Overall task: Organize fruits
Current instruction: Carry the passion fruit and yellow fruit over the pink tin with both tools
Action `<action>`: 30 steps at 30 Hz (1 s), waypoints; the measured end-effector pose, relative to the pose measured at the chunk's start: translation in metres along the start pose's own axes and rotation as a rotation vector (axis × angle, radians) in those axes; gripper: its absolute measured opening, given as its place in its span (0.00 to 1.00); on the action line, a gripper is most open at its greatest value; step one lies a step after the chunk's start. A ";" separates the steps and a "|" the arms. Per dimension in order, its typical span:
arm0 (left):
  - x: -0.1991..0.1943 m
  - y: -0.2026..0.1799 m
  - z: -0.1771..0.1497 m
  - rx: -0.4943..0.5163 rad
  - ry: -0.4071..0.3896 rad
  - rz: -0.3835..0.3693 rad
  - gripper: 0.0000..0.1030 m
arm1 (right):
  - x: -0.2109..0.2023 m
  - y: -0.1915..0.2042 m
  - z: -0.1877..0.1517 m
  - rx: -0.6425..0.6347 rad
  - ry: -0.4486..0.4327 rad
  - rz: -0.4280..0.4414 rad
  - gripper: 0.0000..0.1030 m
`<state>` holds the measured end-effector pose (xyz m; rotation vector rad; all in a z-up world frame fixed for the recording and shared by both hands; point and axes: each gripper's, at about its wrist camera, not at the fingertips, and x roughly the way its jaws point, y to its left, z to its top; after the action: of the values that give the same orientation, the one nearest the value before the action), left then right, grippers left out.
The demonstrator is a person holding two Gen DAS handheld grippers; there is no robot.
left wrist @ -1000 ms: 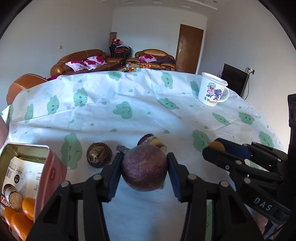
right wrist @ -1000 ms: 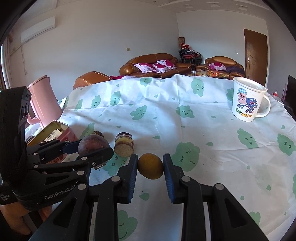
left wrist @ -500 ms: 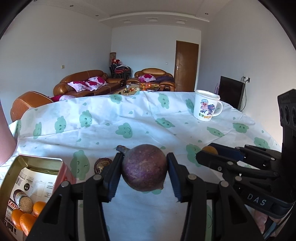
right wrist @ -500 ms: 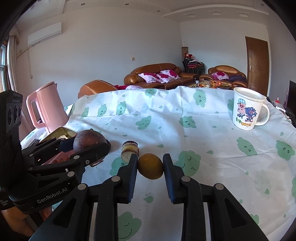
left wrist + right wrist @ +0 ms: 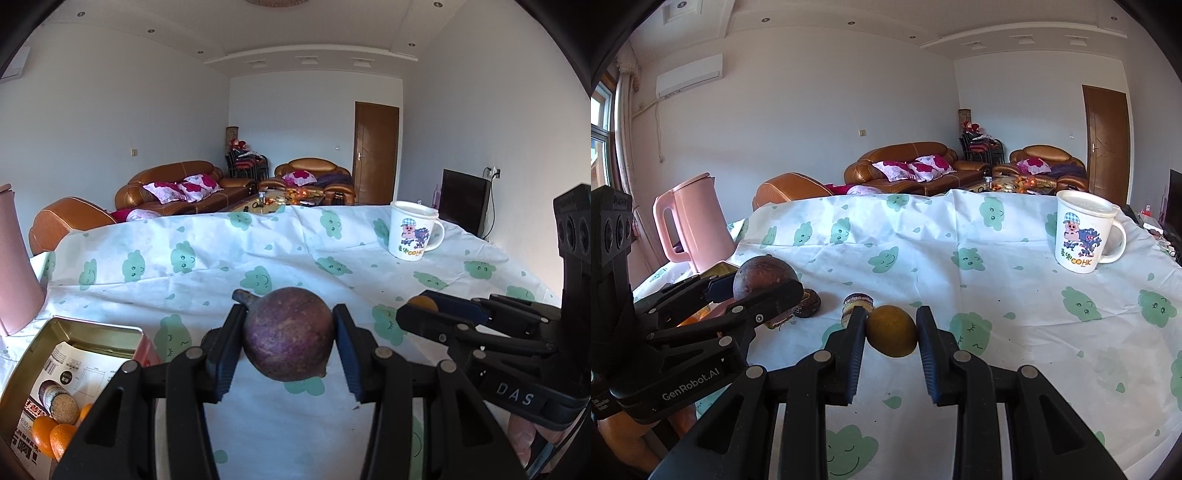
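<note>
White cloth printed with smiling green clouds covers the desk (image 5: 997,295), its weave creased along faint fold lines. Landmark: the white cartoon mug (image 5: 1078,230), glossy and cylindrical, standing at the far right side of the cloth.

Well to the left of the mug and nearer the camera, the left gripper (image 5: 290,334) has its black ribbed fingers (image 5: 229,343) closed on a round, dull purple passion fruit (image 5: 288,332) with a short stub stem, held off the cloth. Nearer the mug, the right gripper (image 5: 891,330) pinches a smaller, matte yellow-brown round fruit (image 5: 892,330) between its fingers (image 5: 927,339), also raised.

Farther left of the mug, on the cloth, lie a dark wrinkled fruit (image 5: 809,302) and a cut fruit piece (image 5: 857,304) with pale flesh and a dark rind. Beyond them sits an open rectangular metal tin (image 5: 85,336), gold inside, holding smooth oranges (image 5: 51,435) on printed paper. A pink plastic kettle (image 5: 692,225) stands farthest left.
</note>
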<state>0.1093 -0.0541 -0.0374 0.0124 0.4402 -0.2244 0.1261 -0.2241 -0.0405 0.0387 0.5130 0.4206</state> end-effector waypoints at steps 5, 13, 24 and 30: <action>-0.004 0.000 -0.001 0.000 -0.017 0.005 0.48 | -0.003 0.001 0.000 -0.006 -0.018 0.002 0.29; -0.010 0.000 -0.002 0.000 -0.043 0.014 0.48 | -0.009 0.001 -0.001 -0.007 -0.050 0.012 0.29; -0.018 -0.001 -0.003 0.008 -0.081 0.030 0.48 | -0.017 0.003 -0.001 -0.023 -0.089 0.010 0.29; -0.025 -0.004 -0.004 0.017 -0.116 0.046 0.48 | -0.022 0.006 -0.002 -0.037 -0.115 0.009 0.29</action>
<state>0.0850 -0.0520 -0.0305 0.0263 0.3216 -0.1828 0.1053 -0.2271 -0.0313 0.0298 0.3916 0.4342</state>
